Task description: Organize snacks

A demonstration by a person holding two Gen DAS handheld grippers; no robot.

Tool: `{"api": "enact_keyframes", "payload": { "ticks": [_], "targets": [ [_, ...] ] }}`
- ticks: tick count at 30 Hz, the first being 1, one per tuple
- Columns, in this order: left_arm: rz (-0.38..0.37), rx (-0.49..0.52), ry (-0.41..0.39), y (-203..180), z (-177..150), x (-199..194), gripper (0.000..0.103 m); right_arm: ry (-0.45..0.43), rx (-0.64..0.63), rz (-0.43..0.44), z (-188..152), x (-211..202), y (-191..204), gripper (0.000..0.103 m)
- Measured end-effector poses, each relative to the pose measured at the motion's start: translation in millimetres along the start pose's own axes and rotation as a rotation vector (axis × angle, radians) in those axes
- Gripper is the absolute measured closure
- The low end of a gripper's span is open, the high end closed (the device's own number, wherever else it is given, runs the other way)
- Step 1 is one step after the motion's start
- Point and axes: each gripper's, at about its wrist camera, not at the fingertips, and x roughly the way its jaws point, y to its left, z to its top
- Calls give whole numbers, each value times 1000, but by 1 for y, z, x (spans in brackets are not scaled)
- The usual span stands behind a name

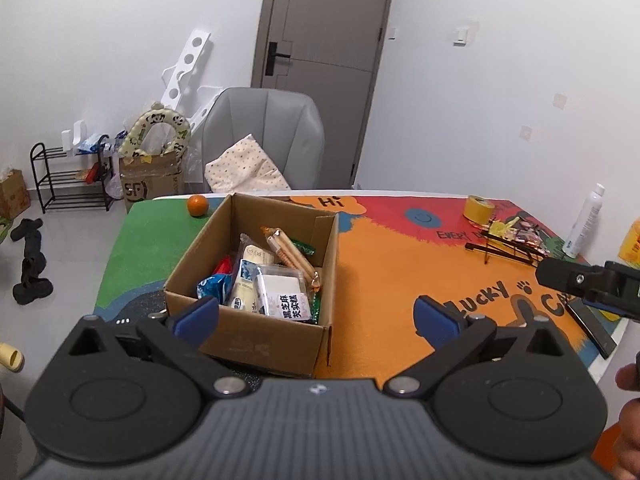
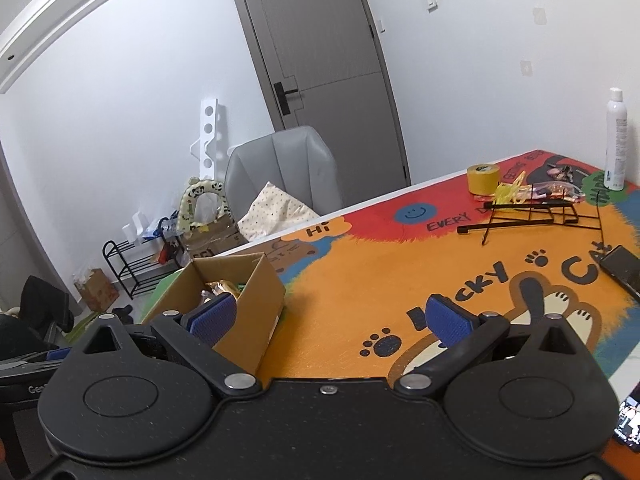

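The room had white walls and a table covered by a bright mat (image 1: 400, 264) painted orange, red, green and blue, with paw prints and big black letters on it.

Nearest in the left wrist view, the left gripper (image 1: 316, 316) hung over the near edge of the table with its blue-padded jaws spread wide apart and nothing between them. Just past its left pad sat an open brown cardboard box (image 1: 256, 336). The snacks (image 1: 268, 280) were inside the box: white packets with dark writing, a blue packet, a red one, and a long orange-brown pack of biscuit sticks leaning toward the far right corner.

The right gripper (image 2: 332, 320) was over the orange part of the mat, to the right of the box, with its blue-padded jaws also let go wide and holding nothing. Its dark tip showed at the right edge of the left wrist view.

Farther on the right side of the table lay a thin black wire rack (image 2: 520, 216) tipped on its side. Beside it was a small heap of shiny yellow wrappers (image 2: 516, 194), a fat roll of yellow tape (image 2: 483, 178), and a tall white spray bottle (image 2: 616, 140) standing upright.

A small round orange fruit (image 1: 197, 205) sat on the green part of the mat, just beyond the far left corner of the box.

Behind the table stood a grey padded chair (image 1: 264, 136) with a spotted cream pillow (image 1: 244, 168) on it. Farthest away was a grey-brown door (image 1: 320, 40) with a black handle.
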Motion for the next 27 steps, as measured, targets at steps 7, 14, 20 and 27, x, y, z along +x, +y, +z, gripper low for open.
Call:
{"api": "enact_keyframes", "payload": {
  "ticks": [7,14,20,27],
  "targets": [
    [-15,-9,-8,0,1,-16,0,-27,-16,-18,3,-23,-3,0],
    [-18,-9,-31,-3,4,-33,0,-47,-21,-21,8,-42,-6,0],
    [16,40,-35,-6,4,-54,0,-41,-10,-3,9,-60,-4,0],
    [32,27,-46,11,3,-72,0,-41,-51,-15,9,-71,8,0]
  ]
}}
